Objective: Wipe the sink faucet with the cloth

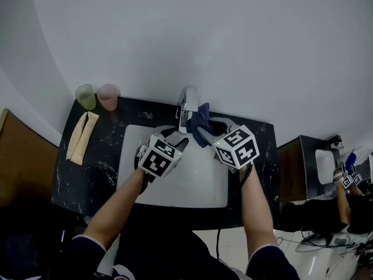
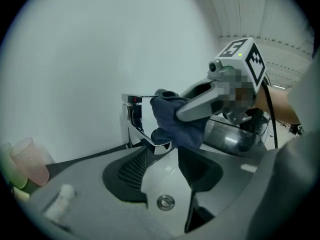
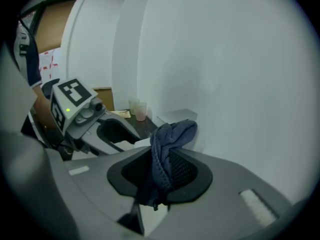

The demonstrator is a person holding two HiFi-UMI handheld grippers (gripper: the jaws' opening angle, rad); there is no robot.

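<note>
My right gripper (image 1: pixel 203 133) clamps the cloth (image 1: pixel 199 117) mid-frame, and my left gripper (image 2: pixel 162 170) gapes empty. I risk the bunched cloth skidding off the faucet (image 1: pixel 187 100).

Two hand-held grippers, short dark sleeves.
Left gripper (image 1: pixel 176 136) and right gripper (image 1: pixel 204 134): pale grey bodies, long grey jaw arms, and black grid-textured pads. Each is topped by a white cube with black square markers: left cube (image 1: pixel 158 156), right cube (image 1: pixel 236 147). A small green light (image 3: pixel 67 110) sits at 7 o'clock of the left cube. A black cable (image 1: pixel 224 214) trails from the right gripper toward 6 o'clock. Sleeves (image 1: pixel 81 251) are navy with a thin white cuff edge.
</note>
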